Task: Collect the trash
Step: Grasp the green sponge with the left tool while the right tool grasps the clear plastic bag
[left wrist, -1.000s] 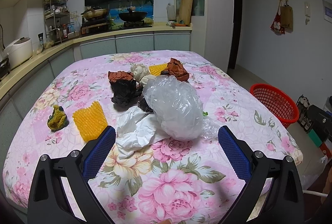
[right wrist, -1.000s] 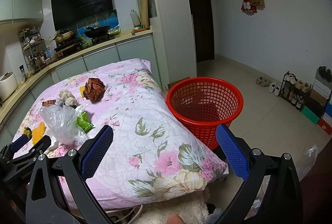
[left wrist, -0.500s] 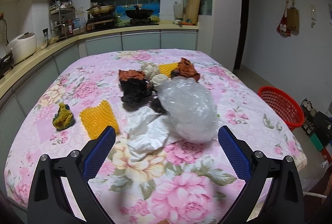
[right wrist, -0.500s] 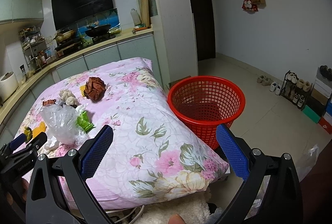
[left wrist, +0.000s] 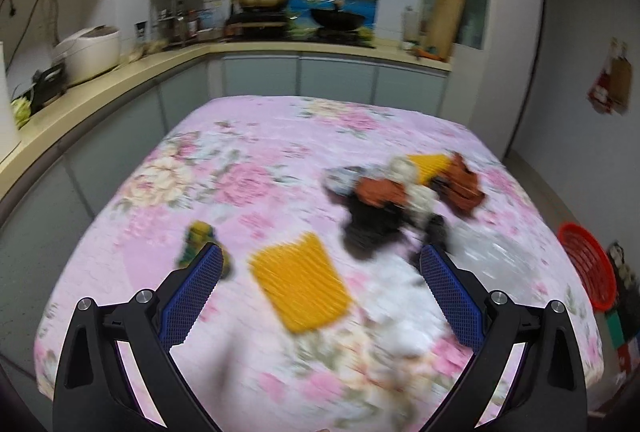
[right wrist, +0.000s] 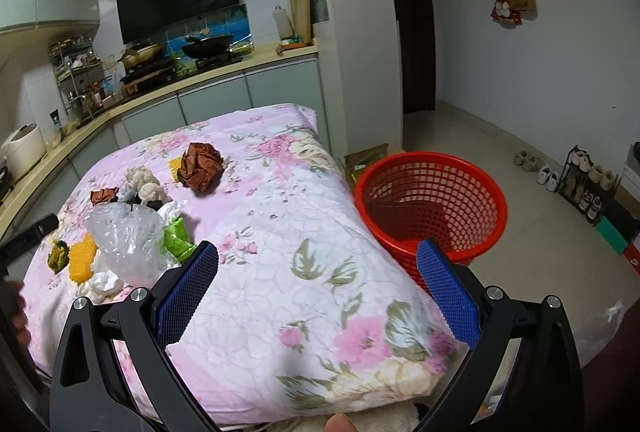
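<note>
While I am hovering over the table, this is what is showing:
Left gripper (left wrist: 320, 268): I am holding my jaws wide, gripping nothing, above the flowered tablecloth (left wrist: 248, 168).
Right gripper (right wrist: 318, 272): my jaws are also standing wide and gripping nothing, above the cloth's edge nearest the red basket (right wrist: 432, 208).
Basket: it is standing on the floor just beside the table; through its mesh I am seeing only its own dark bottom, and cannot tell if anything is lying in it.
Trash: it is all lying on the cloth, well apart from the basket.
Yellow ridged piece (left wrist: 300, 282): lying between my left jaws, blurred.
Clear plastic bag (right wrist: 126, 236): sitting farther from the basket than the green wrapper (right wrist: 176, 240), which is touching it.
Brown crumpled paper (right wrist: 200, 166): lying alone, nearer the basket than the bag.
Dark yellow-green lump (right wrist: 57, 255): farthest from the basket.
</note>
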The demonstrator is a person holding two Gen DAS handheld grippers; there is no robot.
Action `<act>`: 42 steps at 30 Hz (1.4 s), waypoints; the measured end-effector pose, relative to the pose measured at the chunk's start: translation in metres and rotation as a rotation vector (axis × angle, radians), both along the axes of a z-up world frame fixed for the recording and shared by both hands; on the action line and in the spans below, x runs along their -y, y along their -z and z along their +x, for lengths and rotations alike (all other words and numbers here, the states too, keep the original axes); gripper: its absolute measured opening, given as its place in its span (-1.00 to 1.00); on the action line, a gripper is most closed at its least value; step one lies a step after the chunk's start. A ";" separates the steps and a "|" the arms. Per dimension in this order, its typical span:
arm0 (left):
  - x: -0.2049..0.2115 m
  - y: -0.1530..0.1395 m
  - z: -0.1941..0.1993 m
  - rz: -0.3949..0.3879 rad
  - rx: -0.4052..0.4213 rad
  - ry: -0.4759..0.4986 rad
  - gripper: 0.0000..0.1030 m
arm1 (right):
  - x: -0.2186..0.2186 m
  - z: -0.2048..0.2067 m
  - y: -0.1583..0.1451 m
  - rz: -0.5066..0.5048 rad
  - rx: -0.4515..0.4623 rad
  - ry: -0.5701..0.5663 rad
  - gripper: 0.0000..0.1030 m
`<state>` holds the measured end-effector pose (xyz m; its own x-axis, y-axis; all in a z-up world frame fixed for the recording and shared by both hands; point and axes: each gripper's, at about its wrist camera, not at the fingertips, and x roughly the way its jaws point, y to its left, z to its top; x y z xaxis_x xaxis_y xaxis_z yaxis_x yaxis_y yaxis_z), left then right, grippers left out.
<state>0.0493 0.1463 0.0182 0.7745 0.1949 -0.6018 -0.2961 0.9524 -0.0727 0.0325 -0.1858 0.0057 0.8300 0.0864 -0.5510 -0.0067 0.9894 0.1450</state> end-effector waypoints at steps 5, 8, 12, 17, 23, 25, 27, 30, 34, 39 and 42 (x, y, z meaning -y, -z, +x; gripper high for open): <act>-0.060 -0.007 0.019 -0.110 -0.039 -0.063 0.86 | -0.003 0.009 0.003 0.011 -0.022 -0.017 0.87; -0.086 -0.004 0.025 -0.161 -0.051 -0.080 0.85 | -0.003 0.013 0.005 0.016 -0.030 -0.020 0.87; -0.113 0.020 0.038 -0.241 -0.115 -0.095 0.84 | -0.005 0.016 0.011 0.015 -0.048 -0.026 0.87; -0.126 0.050 0.048 -0.275 -0.172 -0.133 0.47 | -0.008 0.019 0.014 0.008 -0.060 -0.034 0.87; -0.120 0.070 0.056 -0.239 -0.219 -0.125 -0.02 | -0.011 0.022 0.017 0.012 -0.073 -0.036 0.87; -0.120 0.069 0.055 -0.235 -0.220 -0.123 -0.23 | -0.016 0.023 0.017 0.009 -0.076 -0.047 0.87; -0.121 0.068 0.054 -0.248 -0.214 -0.119 -0.33 | -0.022 0.024 0.017 0.002 -0.074 -0.059 0.87; -0.118 0.061 0.050 -0.243 -0.205 -0.111 -0.36 | -0.035 0.027 0.015 -0.007 -0.069 -0.086 0.87; -0.112 0.044 0.046 -0.211 -0.172 -0.108 -0.36 | -0.058 0.030 0.006 -0.011 -0.046 -0.149 0.87; -0.101 0.023 0.041 -0.177 -0.134 -0.092 -0.36 | -0.104 0.040 -0.006 -0.022 -0.019 -0.288 0.87; -0.096 0.015 0.040 -0.161 -0.117 -0.083 -0.36 | -0.133 0.045 -0.006 -0.045 -0.014 -0.360 0.86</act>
